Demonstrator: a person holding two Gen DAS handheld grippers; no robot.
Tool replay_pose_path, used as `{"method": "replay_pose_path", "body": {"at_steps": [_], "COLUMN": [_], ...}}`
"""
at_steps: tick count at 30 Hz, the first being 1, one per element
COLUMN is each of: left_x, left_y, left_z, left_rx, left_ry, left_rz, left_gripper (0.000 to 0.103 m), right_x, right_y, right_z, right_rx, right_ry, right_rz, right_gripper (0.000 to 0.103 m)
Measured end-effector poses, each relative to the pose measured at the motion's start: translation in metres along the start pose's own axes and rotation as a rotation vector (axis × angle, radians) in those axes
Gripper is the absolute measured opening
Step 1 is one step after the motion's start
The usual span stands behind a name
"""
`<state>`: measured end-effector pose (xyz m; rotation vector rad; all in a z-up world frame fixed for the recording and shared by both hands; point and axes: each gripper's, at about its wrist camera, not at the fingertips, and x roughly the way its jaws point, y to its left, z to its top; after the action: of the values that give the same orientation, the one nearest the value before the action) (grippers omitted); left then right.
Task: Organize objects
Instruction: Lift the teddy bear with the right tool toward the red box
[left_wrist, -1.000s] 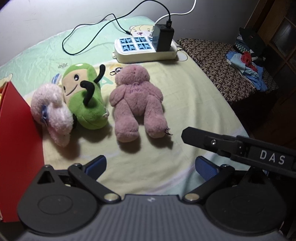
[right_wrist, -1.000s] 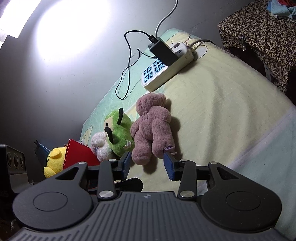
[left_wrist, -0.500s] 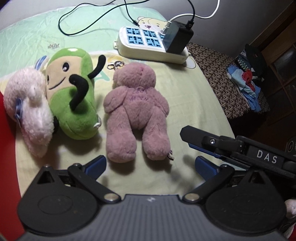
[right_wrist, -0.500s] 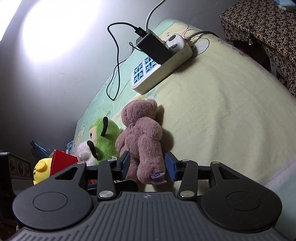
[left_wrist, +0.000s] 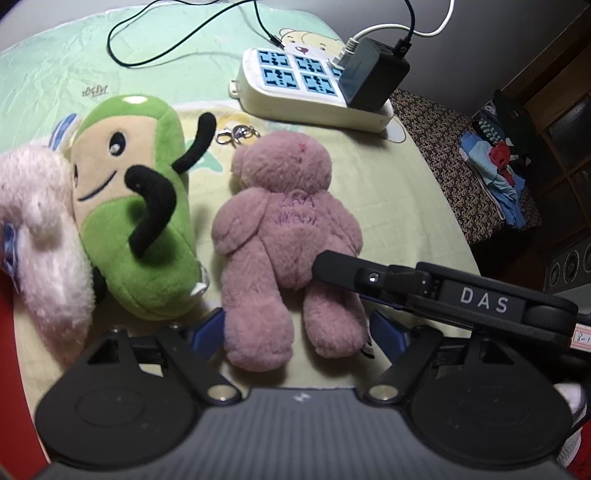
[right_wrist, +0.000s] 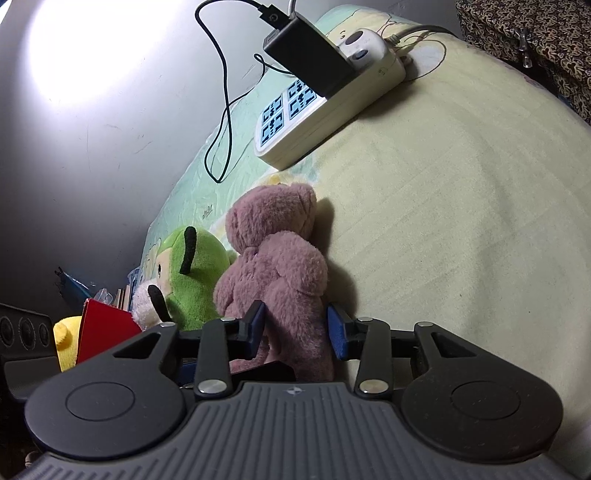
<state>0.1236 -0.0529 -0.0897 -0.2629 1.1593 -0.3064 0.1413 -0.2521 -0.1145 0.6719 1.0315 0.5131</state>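
Pale green and yellow printed bed sheet (left_wrist: 388, 192) forms the surface, lit against a grey wall; a brown patterned bench (left_wrist: 454, 170) with folded clothes stands to the right. Items left to right: red box (right_wrist: 105, 328), fluffy white plush (left_wrist: 40, 236), green plush (left_wrist: 136, 214) with black arms, mauve teddy bear (left_wrist: 288, 229), white power strip (left_wrist: 314, 88) bearing a black adapter. Left gripper (left_wrist: 297, 330): jaws closing, blue pads either side of both the bear's legs, close against the plush, though firm contact cannot be confirmed. Right gripper (right_wrist: 297, 326): jaws closing, pads at both sides of the bear's lower body, one finger lying across its hip in the left view. Bear: face down, head toward the power strip, fur matted, apart from the green plush.
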Motion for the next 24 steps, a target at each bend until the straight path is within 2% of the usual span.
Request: {"method": "replay_pose_path", "body": {"at_steps": [4, 13, 24], "left_x": [0.000, -0.006, -0.025], "left_y": [0.001, -0.010, -0.028], "left_z": [0.000, -0.015, -0.064], "left_rx": [0.006, 0.040, 0.110], "left_ry": [0.000, 0.008, 0.046], "left_rz": [-0.006, -0.034, -0.066], "left_gripper": [0.081, 0.079, 0.079], "right_x": [-0.003, -0.026, -0.054], "right_y": [0.000, 0.006, 0.003], "right_z": [-0.001, -0.021, -0.066], "right_rx": [0.000, -0.020, -0.020], "right_ry": [0.014, 0.018, 0.057], "right_rz": [0.007, -0.001, -0.046], "right_gripper": [0.030, 0.029, 0.030]}}
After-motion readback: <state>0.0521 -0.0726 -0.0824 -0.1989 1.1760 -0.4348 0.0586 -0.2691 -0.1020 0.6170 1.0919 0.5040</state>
